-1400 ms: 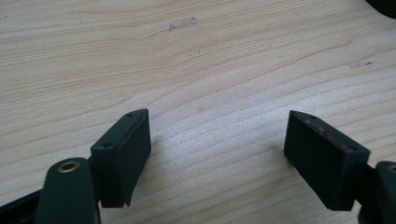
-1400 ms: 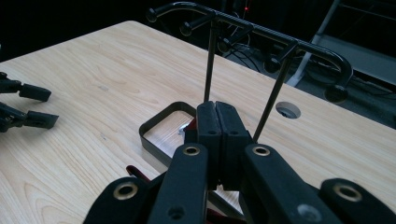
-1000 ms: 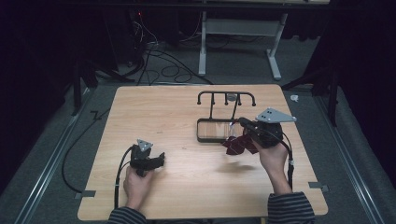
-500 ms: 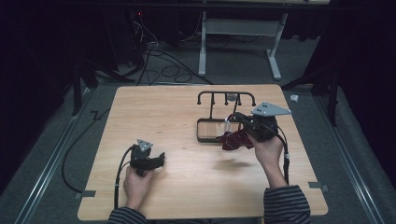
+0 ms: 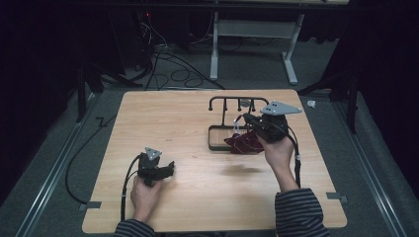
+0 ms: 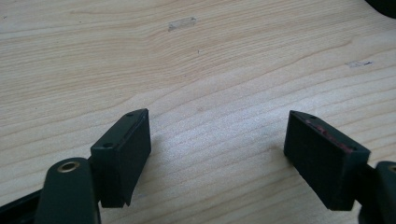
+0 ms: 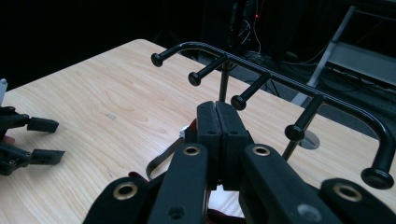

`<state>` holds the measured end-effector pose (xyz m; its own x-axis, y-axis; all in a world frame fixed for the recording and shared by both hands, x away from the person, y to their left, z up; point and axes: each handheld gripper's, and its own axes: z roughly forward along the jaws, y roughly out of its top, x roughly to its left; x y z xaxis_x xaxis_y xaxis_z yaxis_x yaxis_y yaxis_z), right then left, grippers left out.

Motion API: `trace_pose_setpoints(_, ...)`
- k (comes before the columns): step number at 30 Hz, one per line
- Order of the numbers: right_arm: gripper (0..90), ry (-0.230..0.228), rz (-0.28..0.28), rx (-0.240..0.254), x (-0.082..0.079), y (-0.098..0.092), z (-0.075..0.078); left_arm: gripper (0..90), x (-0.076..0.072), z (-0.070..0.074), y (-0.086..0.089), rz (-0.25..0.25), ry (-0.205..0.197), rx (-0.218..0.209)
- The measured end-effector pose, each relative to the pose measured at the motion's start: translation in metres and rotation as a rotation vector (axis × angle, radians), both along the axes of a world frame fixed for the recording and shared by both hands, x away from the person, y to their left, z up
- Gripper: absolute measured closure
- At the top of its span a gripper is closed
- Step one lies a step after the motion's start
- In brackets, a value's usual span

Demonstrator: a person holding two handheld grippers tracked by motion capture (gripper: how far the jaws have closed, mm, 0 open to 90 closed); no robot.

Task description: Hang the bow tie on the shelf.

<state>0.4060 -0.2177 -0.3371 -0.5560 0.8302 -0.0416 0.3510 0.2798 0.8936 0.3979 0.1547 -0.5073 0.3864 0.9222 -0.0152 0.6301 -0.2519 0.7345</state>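
Pale wooden table (image 5: 188,123) under the light, dark room all round, cables (image 5: 163,59) snaking over the grey floor beyond. Right hand-held gripper (image 5: 243,118), jaws pressed together, pinches a dark red cloth (image 5: 244,143) that hangs over the black rack's (image 5: 237,101) tray. Left hand-held gripper (image 6: 217,154) sits spread wide above bare wood, well apart.

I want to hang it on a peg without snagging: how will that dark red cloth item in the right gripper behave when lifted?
The dark red cloth item sags in folds below the right gripper, so it is probably floppy and light. Its loose parts may swing and catch on the black peg rack.
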Motion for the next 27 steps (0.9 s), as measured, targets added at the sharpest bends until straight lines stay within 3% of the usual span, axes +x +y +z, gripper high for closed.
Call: trace_pose_setpoints(27, 90.0, 0.010, -0.034, -0.004, 0.031, 0.010, 0.004, 23.5, 0.000, 0.000, 0.000, 0.000, 0.000, -0.001)
